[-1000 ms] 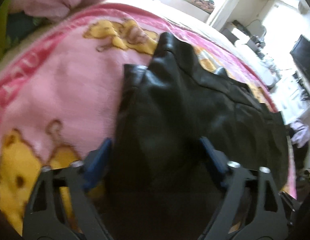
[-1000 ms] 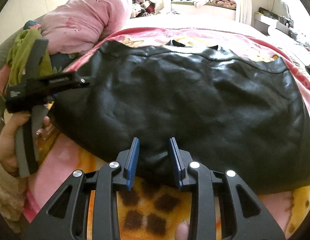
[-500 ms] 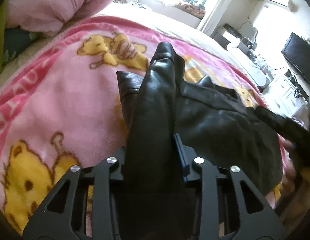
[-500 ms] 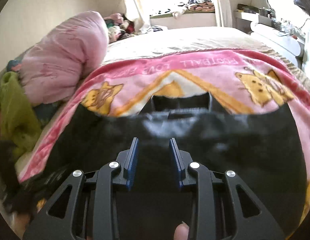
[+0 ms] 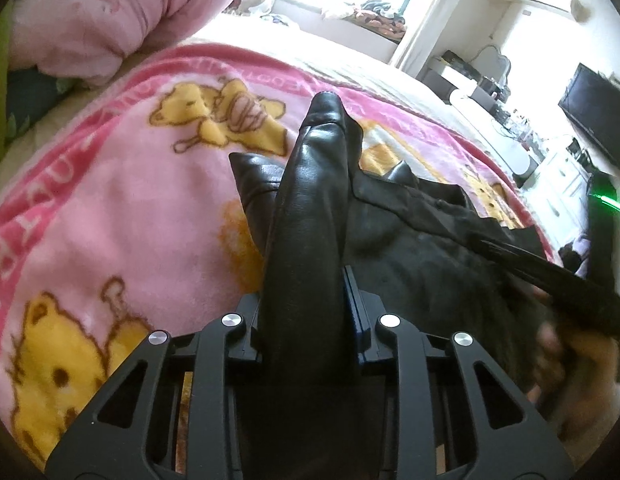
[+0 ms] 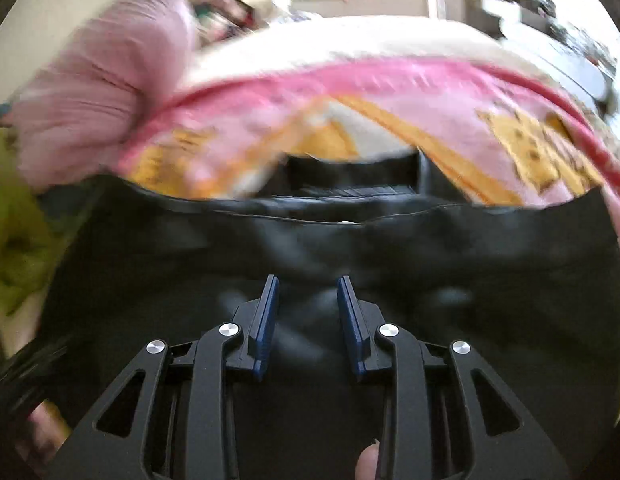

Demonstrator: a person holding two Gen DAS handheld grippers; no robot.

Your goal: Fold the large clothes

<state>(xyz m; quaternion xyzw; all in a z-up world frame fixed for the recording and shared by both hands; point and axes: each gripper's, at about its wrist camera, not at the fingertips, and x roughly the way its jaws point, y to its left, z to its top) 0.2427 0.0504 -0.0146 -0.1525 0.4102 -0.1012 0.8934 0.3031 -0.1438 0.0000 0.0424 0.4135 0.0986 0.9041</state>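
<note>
Bed surface: one pink fleece blanket, yellow bear prints. Left claw: jaws have just been closing, now clamped on a raised fold of one black leather garment, smooth, glossy, lying on the blanket. Right claw: blue ribbed pads partly apart above the garment's dark panel; any grip cannot be told. One pink quilted bundle behind.

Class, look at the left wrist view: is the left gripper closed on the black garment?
Yes: a ridge of the black garment is pinched between the left gripper pads.
</note>
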